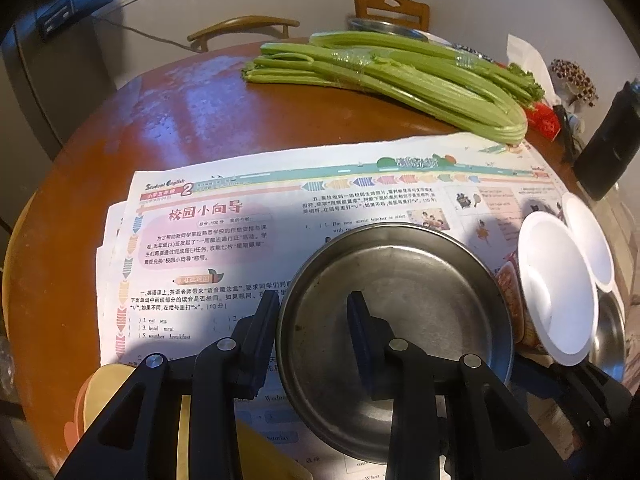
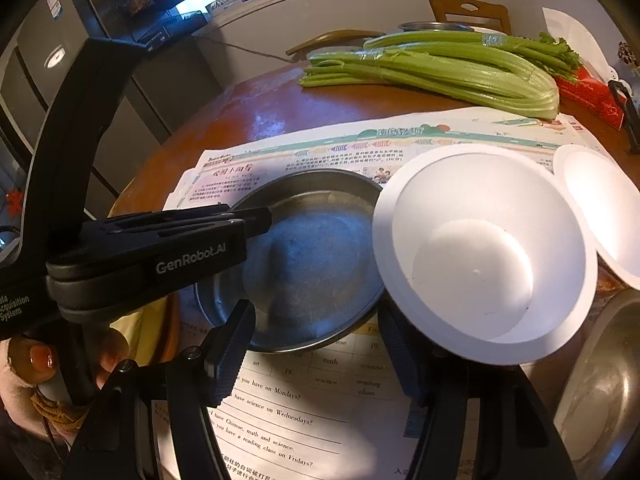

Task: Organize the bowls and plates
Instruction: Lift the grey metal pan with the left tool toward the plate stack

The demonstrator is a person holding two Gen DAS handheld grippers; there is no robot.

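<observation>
From the left wrist, the left claw (image 1: 314,312) is clamped narrow on the near-left rim of the shallow round stainless-steel plate (image 1: 404,304): one finger outside the rim, the other inside the dish. The plate lies on a printed student newspaper (image 1: 224,240) that covers the near part of the round brown wooden desk (image 1: 192,120). Being thin metal, it looks stiff, fairly light and slick, so a pinch at the raised rim is the only real hold, and a one-sided hold will probably let it tip or swivel. To its right a white foam bowl (image 1: 556,288) is tilted up, with a second white foam bowl (image 1: 592,236) just behind it. A bunch of green celery (image 1: 400,80) lies far across the desk.

From the right wrist, the right claw (image 2: 320,340) stands rather narrow, yet the pictures do not settle whether its pads press on anything. Its right finger sits at the low near rim of the tilted white foam bowl (image 2: 480,256), its left finger beside the steel plate (image 2: 296,264). The foam bowl should be very light, soft and easy to dent or crack, so a gentle pinch on the flat rim lip suits it. The left claw (image 2: 264,216) reaches in from the left onto the plate's rim. The second foam bowl (image 2: 604,216) stands to the right, and another steel dish (image 2: 600,392) lies at the near right edge.
</observation>
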